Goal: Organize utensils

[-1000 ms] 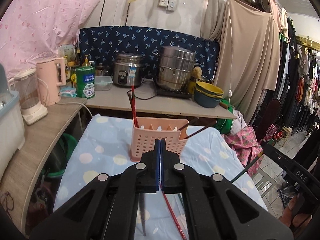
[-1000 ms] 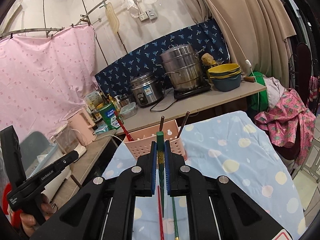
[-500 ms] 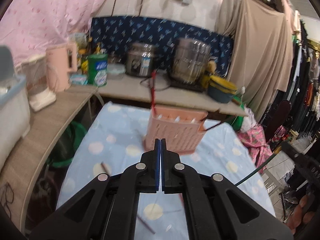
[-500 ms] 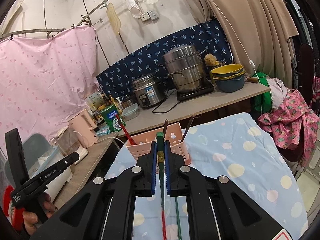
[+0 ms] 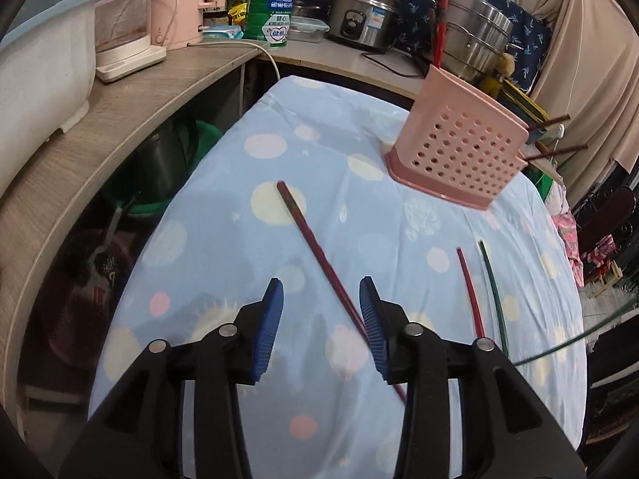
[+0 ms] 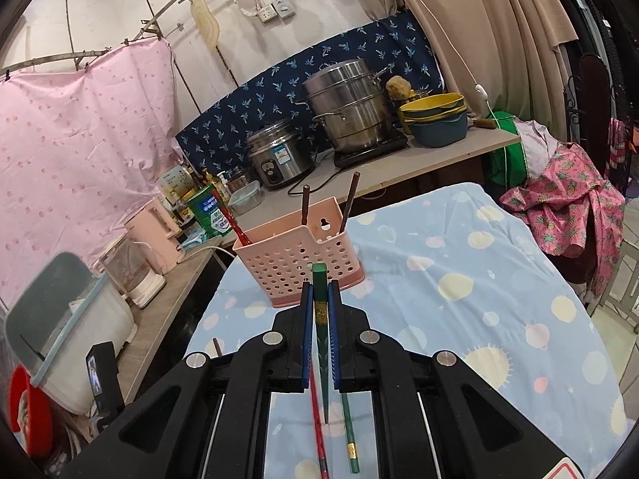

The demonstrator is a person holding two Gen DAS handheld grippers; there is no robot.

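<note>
A pink perforated utensil basket (image 5: 455, 151) (image 6: 297, 257) stands on the blue spotted tablecloth, with a red chopstick and two brown chopsticks upright in it. My left gripper (image 5: 321, 325) is open, low over a dark red-brown chopstick (image 5: 319, 251) that lies diagonally on the cloth and runs between the fingers. A red chopstick (image 5: 470, 291) and a green one (image 5: 493, 293) lie to its right. My right gripper (image 6: 319, 331) is shut on a green chopstick (image 6: 319, 307), held above the cloth in front of the basket. A red chopstick (image 6: 318, 419) and a green one (image 6: 348, 427) lie below it.
A wooden counter (image 5: 100, 119) curves along the left with a blender, pink kettle (image 6: 153, 231) and a white tub. Behind the table a shelf holds a rice cooker (image 6: 279, 159), steel steamer pot (image 6: 349, 107) and stacked bowls (image 6: 435, 115). Clothes hang at the right.
My left gripper has opened, pulled back from the basket and dropped low over the dark chopstick on the cloth. My right gripper holds the green chopstick as before, a little farther from the basket.
</note>
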